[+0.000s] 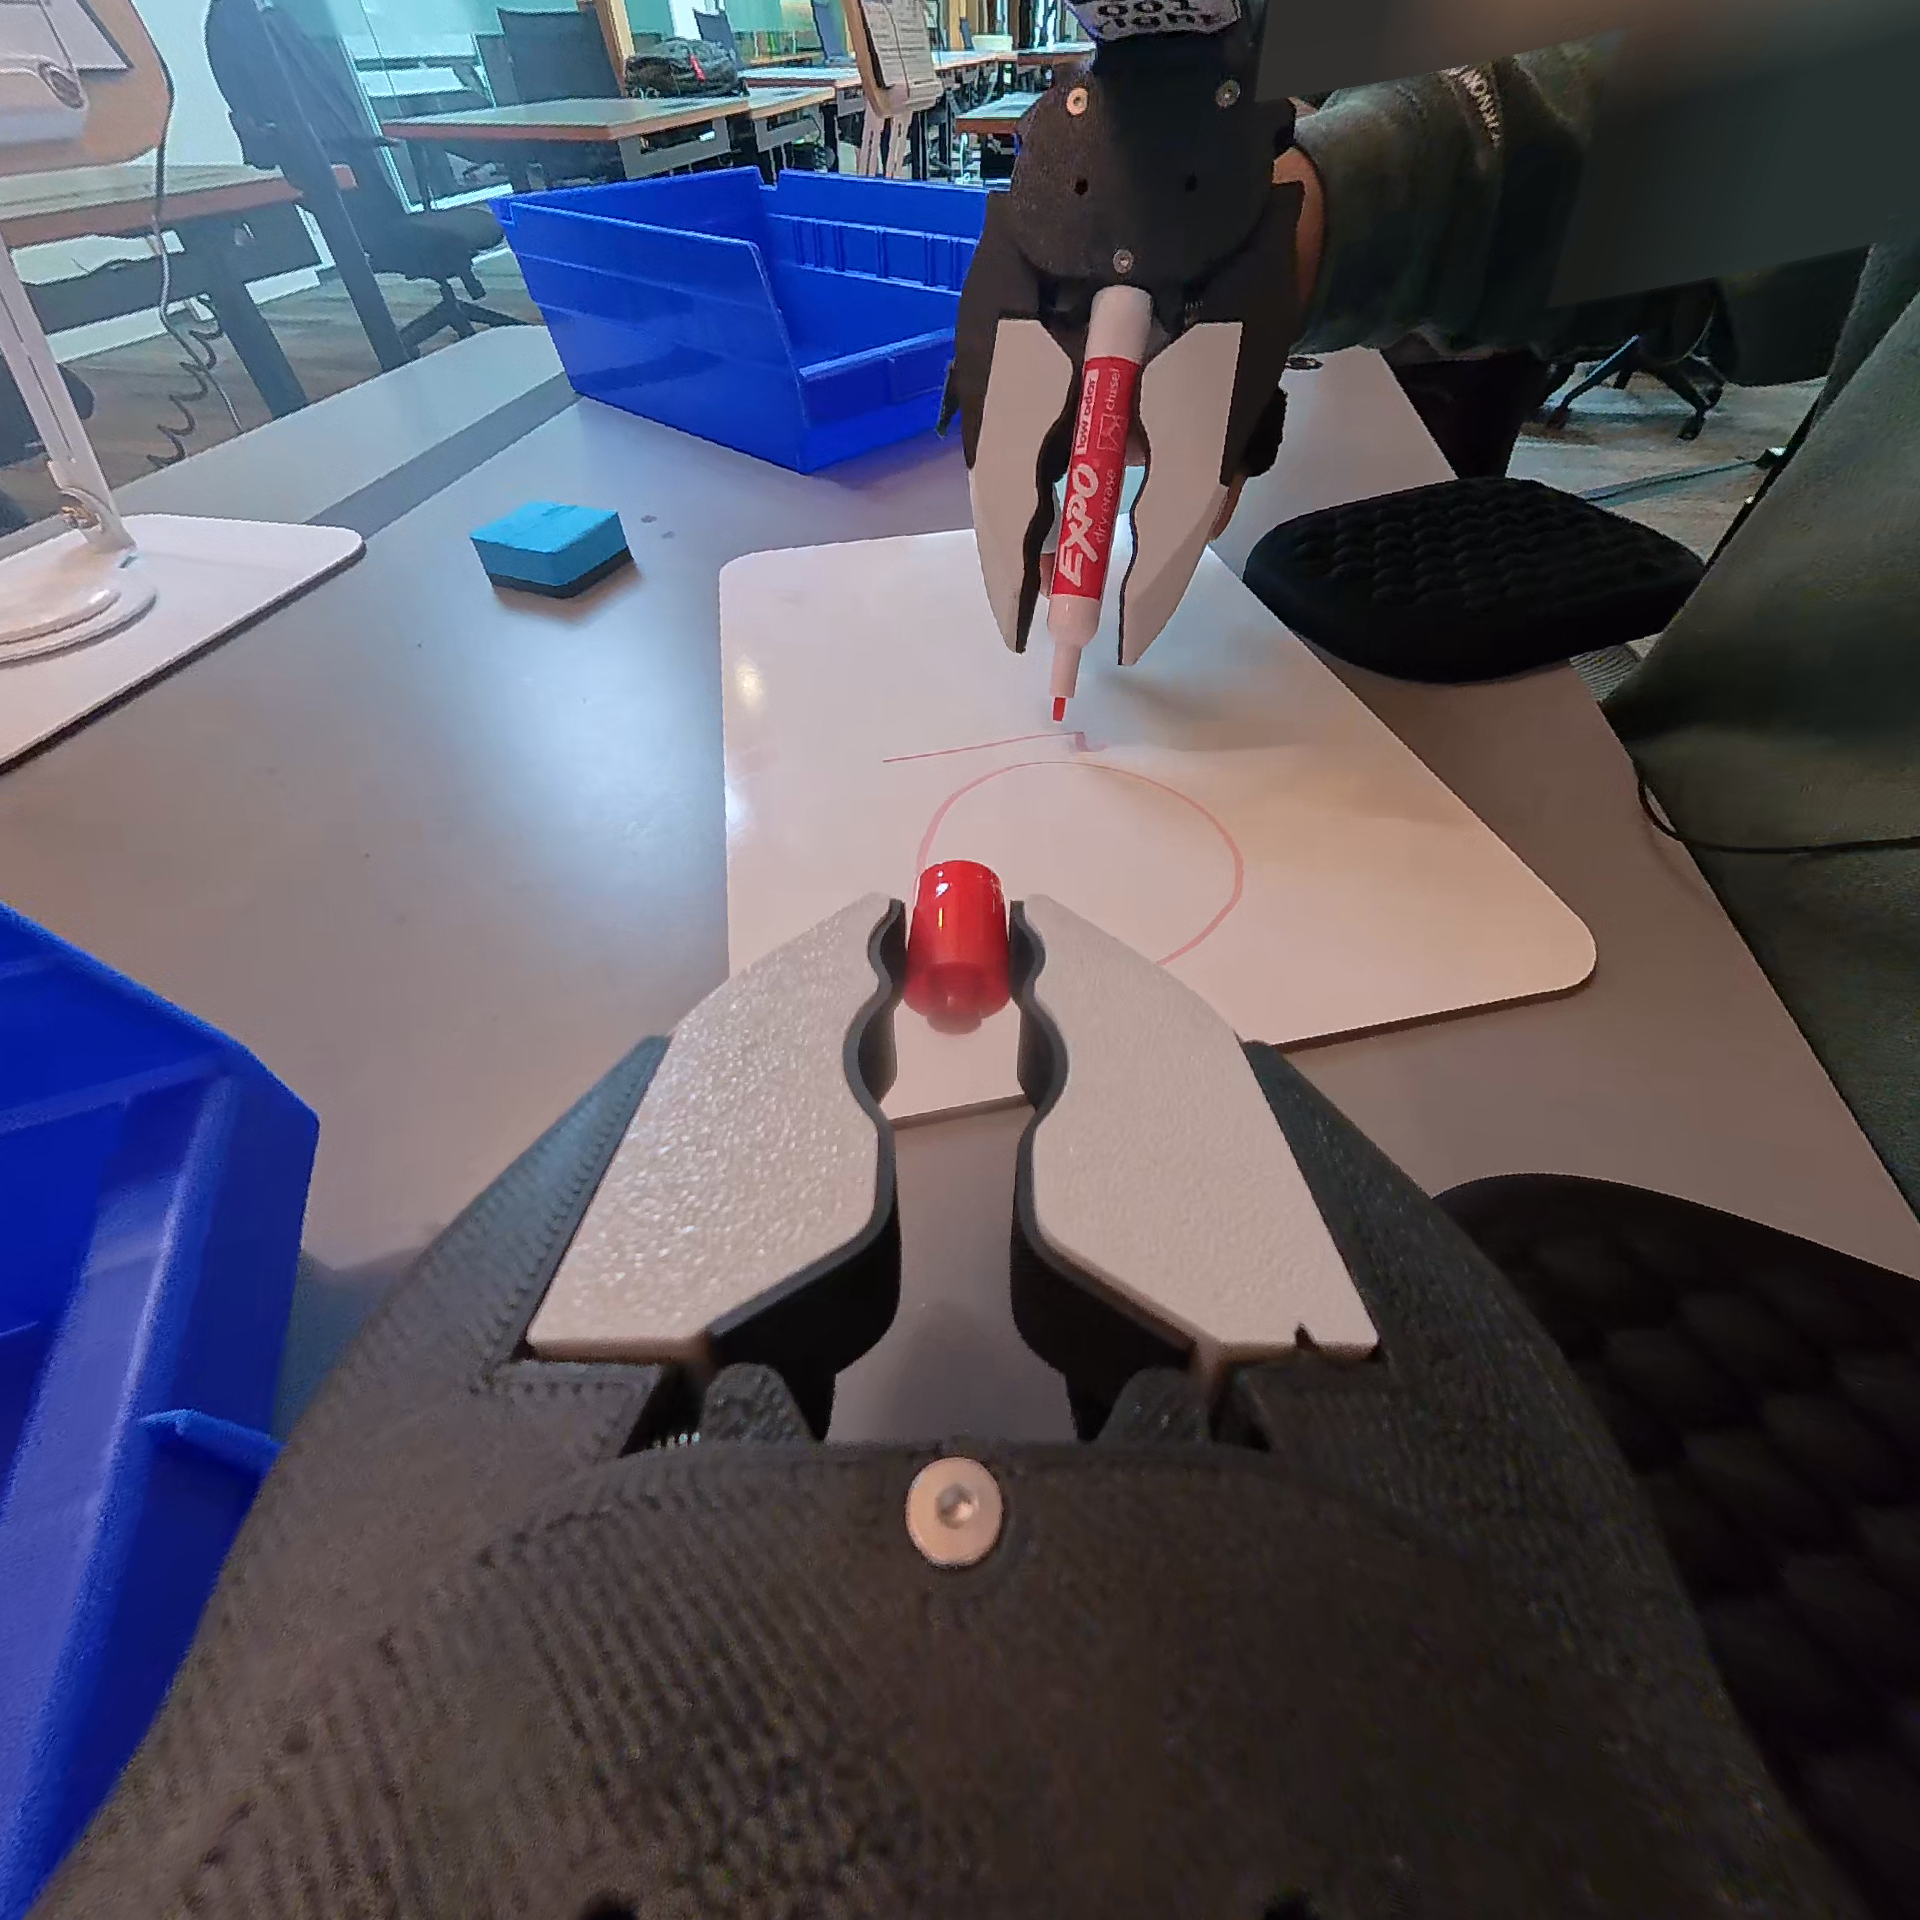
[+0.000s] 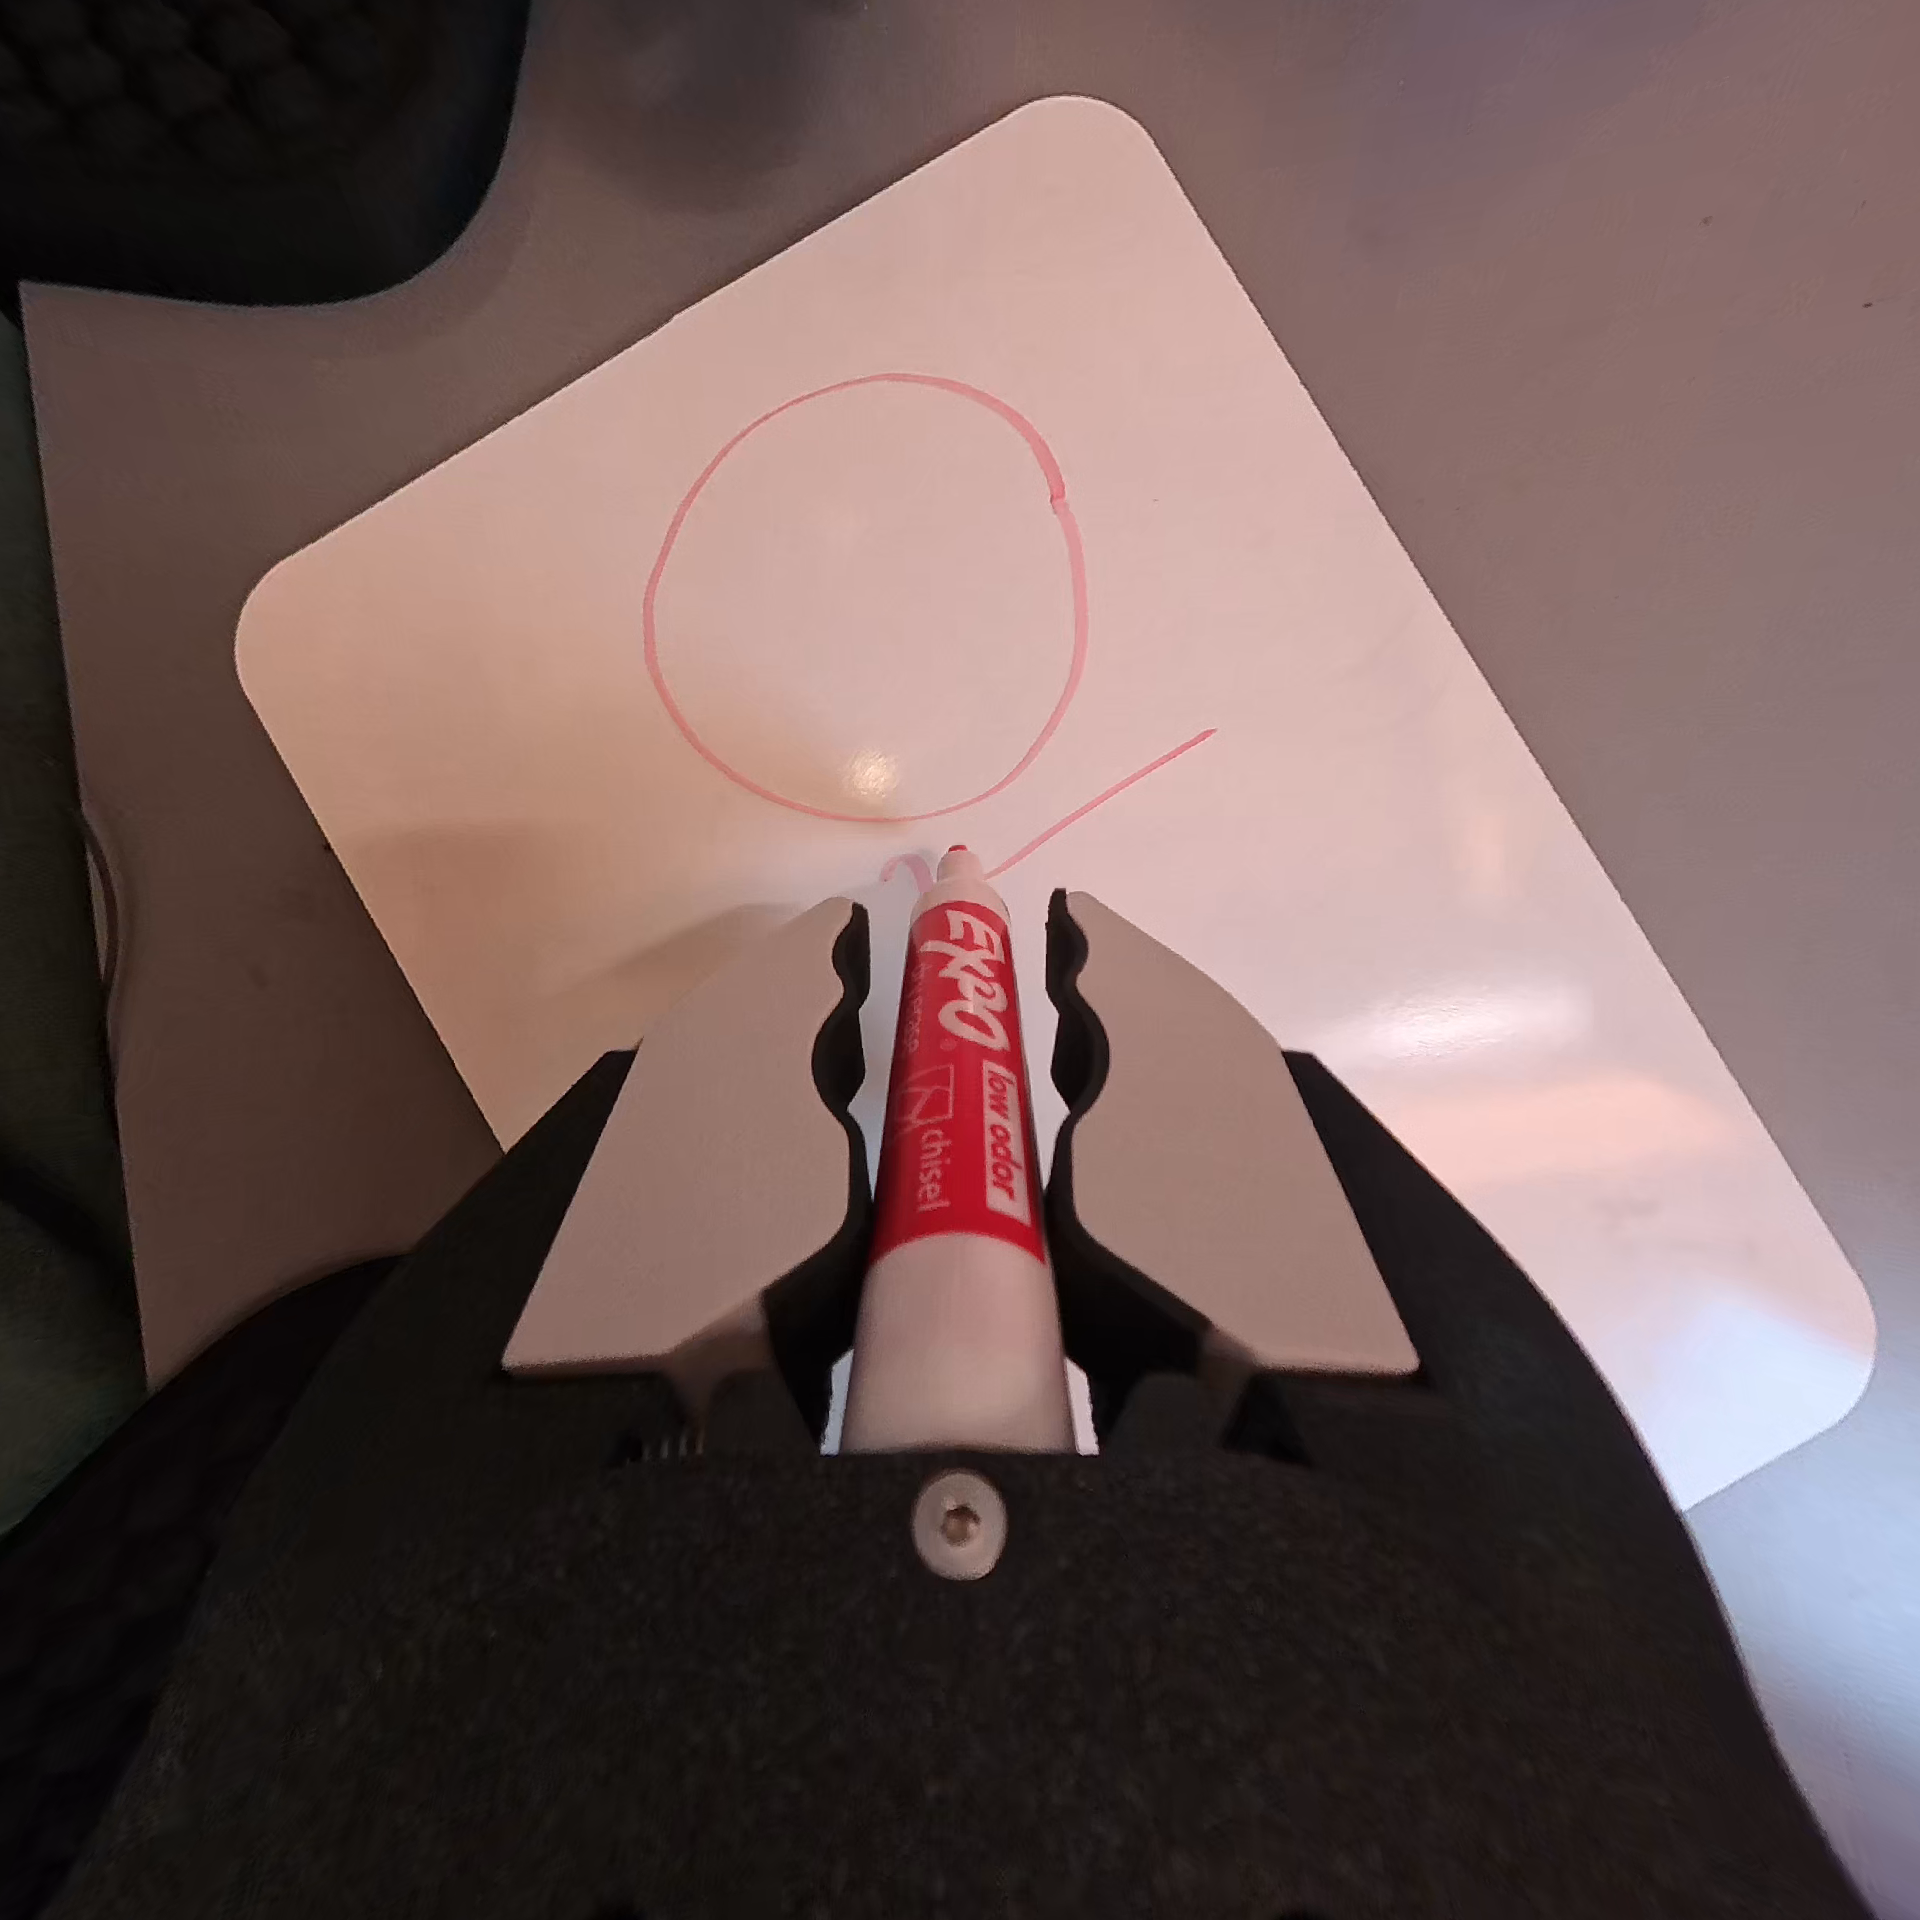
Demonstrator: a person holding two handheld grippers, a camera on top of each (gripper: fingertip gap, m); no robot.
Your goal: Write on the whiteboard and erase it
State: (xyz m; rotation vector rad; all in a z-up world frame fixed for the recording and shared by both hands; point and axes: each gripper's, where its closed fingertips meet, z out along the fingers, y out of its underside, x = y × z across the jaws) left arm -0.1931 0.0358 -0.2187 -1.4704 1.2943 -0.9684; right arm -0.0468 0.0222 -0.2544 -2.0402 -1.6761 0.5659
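Observation:
A white whiteboard (image 1: 1351, 883) lies flat on the grey table, and also shows in the right wrist view (image 2: 468, 644). It bears a red circle (image 2: 665, 665) and a red line (image 2: 1122, 790). My right gripper (image 2: 956, 909) is shut on a red marker (image 2: 951, 1091), uncapped, tip just above or at the board beside the line. It shows in the left wrist view too (image 1: 1070, 655), with the marker (image 1: 1086, 499) pointing down. My left gripper (image 1: 956, 914) is shut on the red marker cap (image 1: 956, 951) over the board's near edge. A blue eraser (image 1: 551, 545) lies left of the board.
A blue bin (image 1: 727, 312) stands behind the board and another blue bin (image 1: 125, 1247) at the near left. A white lamp base (image 1: 62, 592) sits on a white pad at the far left. Black chair armrests (image 1: 1475, 571) flank the table's right edge. The left gripper's tips are roughly 15 cm from the right gripper's.

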